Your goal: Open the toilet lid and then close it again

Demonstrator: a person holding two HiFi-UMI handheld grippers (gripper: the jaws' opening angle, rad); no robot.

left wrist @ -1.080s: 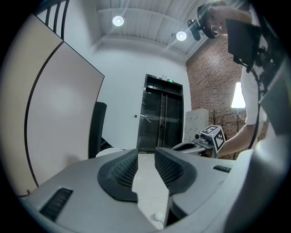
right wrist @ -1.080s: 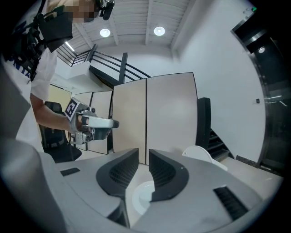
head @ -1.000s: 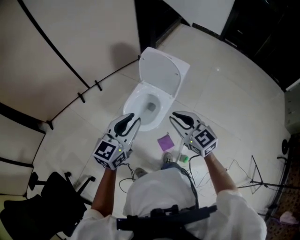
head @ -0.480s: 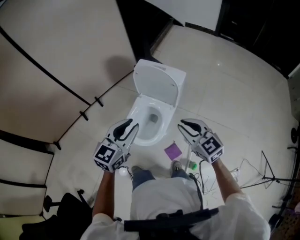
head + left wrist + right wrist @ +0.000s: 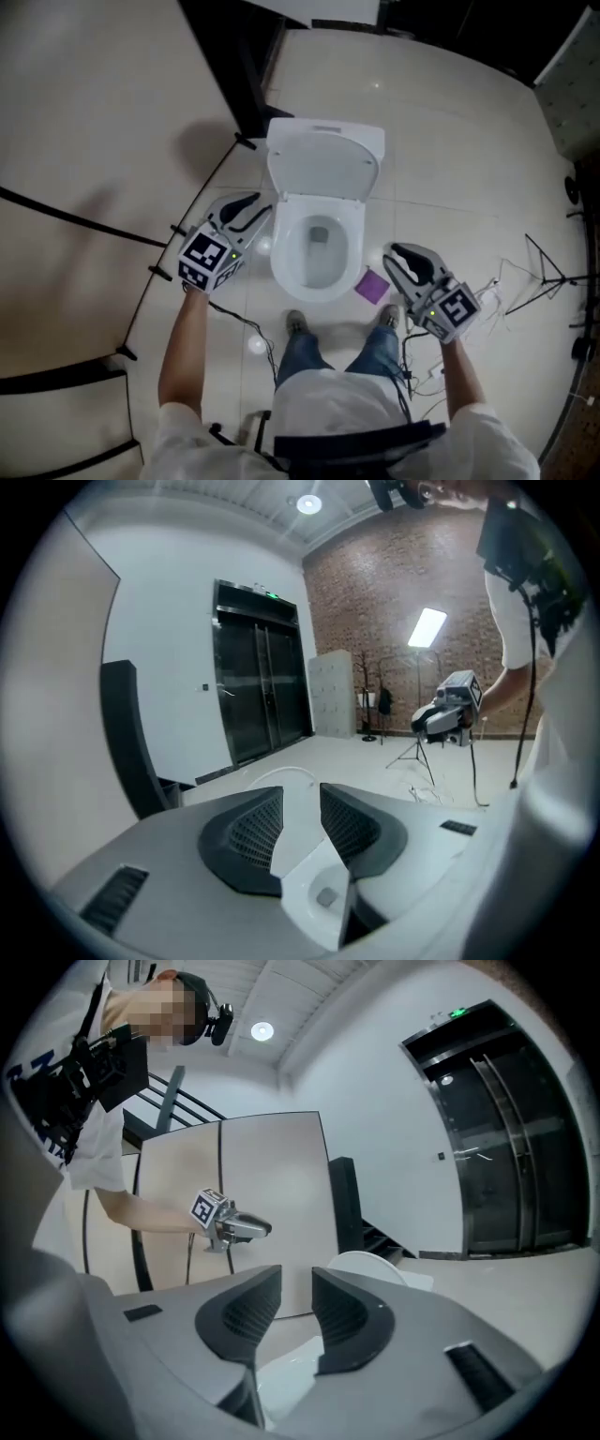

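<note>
Far left, a smooth beige wall panel [image 5: 84,112] is crossed by thin black rails. In front of it the person's left arm carries the left tongs [image 5: 259,206], a grey moulded shell with ribbed black pads and one marker cube. Its jaws have just been opening and stand apart, gripping nothing; only the bowl shows through the gap, farther off. They hover just left of the bowl's rim without touching it.

In the middle stands one white, glossy ceramic toilet [image 5: 323,291], its oval bowl uncovered. Its single lid [image 5: 323,167], a smooth, rounded white shell, is raised upright at the toilet's far end. Two shoes [image 5: 296,323] are planted on the bowl's near side, on shiny cream floor tiles [image 5: 450,131].

One small, flat purple square [image 5: 372,286] lies on the floor just right of the bowl. Beside it are the right tongs [image 5: 392,255], of the same grey-and-black build, with their own cube. They have also just been opening, and the jaws are a little parted and empty, near the bowl's right side but clear of it.

Far right, one thin black tripod [image 5: 544,272] and loose cables sprawl on the tiles.
</note>
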